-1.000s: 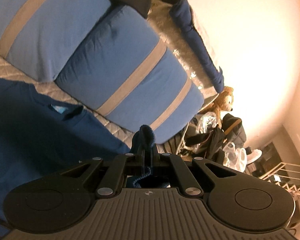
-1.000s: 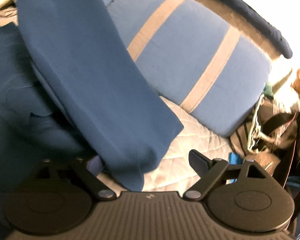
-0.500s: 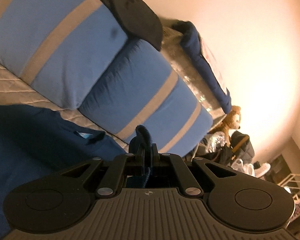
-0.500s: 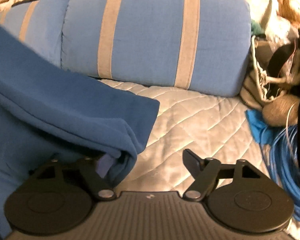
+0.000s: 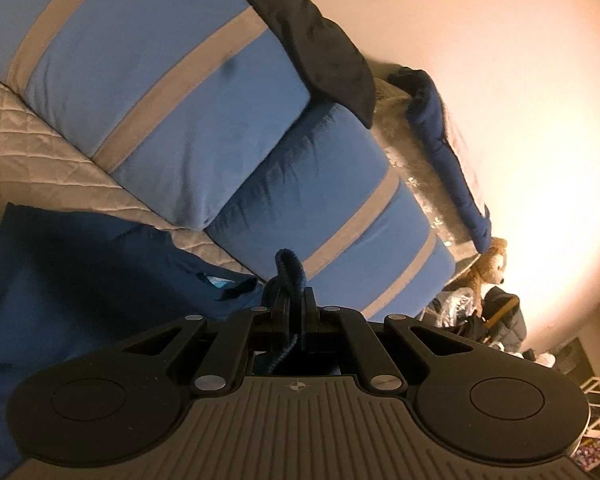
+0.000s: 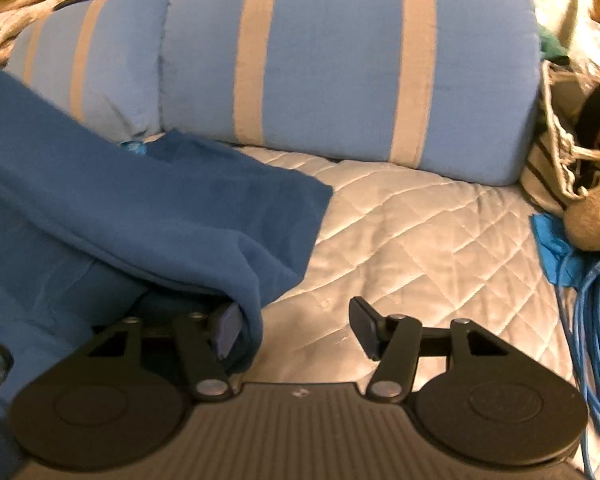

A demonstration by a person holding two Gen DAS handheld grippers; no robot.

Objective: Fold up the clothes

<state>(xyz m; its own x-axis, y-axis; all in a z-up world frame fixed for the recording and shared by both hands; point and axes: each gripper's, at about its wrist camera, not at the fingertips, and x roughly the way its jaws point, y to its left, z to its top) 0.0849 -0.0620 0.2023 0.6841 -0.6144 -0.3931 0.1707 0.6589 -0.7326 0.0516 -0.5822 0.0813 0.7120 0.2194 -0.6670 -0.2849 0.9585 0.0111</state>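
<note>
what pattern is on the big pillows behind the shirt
Light blue pillows with wide grey-beige stripes, clearest in the right wrist view.

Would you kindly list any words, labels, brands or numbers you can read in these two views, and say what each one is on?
None can be read.
Light blue neck tag inside the dark blue garment: too small and blurred to read.
Small round emblem on the left hand-held gripper's ribbed body: a symbol, no letters.
</note>
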